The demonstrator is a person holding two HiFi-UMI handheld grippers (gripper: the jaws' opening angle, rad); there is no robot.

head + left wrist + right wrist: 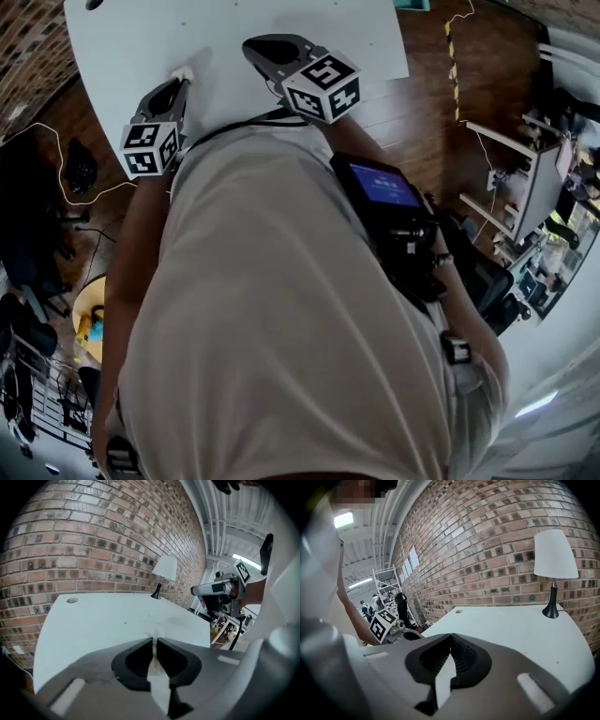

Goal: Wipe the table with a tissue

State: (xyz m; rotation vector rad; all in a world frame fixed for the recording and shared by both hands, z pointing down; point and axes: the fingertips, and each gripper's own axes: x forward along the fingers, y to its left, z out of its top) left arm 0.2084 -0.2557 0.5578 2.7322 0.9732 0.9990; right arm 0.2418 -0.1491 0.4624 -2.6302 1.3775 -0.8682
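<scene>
A brick wall (pixel 93 541) backs a white-shaded lamp (pixel 555 555); dark wooden floor (pixel 450 103) below, a strip light (pixel 343 520) overhead.

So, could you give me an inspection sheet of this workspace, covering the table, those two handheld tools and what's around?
Surface: white table, a few tiny specks.
Job's things: white paper tissue, pinched in the left gripper.
Clutter: white-shaded lamp on a black stem; small round grey disc.
Grippers: left gripper jaws shut on the tissue; right gripper jaws together, nothing between them.
Cables: thin white cable on the wooden floor.
Surroundings: red brick wall behind the table.
</scene>
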